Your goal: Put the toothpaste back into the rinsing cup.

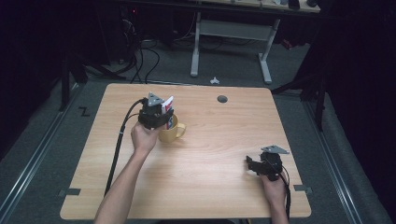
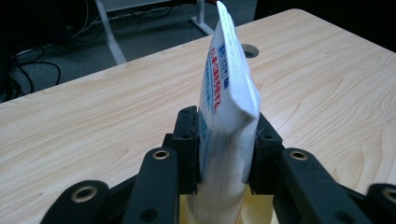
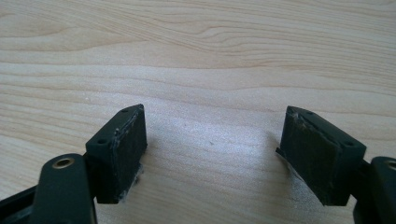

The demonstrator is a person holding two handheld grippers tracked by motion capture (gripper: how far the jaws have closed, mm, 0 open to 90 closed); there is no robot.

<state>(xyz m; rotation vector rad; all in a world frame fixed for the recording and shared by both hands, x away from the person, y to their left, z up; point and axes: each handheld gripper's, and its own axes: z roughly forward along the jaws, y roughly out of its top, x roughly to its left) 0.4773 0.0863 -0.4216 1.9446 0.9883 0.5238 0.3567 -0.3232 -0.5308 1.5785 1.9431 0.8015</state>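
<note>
A white tube (image 2: 227,93) with red and blue print stands upright between the jaws of my left gripper (image 2: 223,149), whose pads press on both its sides. Its lower end reaches into a yellow mug (image 1: 173,133) below the jaws. In the high view the left gripper (image 1: 156,116) hovers over that mug at the table's left middle, with the tube (image 1: 167,105) poking up beside it. My right gripper (image 1: 252,164) rests near the table's front right corner. In the right gripper view its jaws (image 3: 212,144) stand wide apart over bare wood with nothing between them.
The wooden table (image 1: 210,154) has a round cable hole (image 1: 222,99) near its far edge. Beyond the table stand a white desk frame (image 1: 231,32) and loose cables (image 1: 140,56) on the grey floor.
</note>
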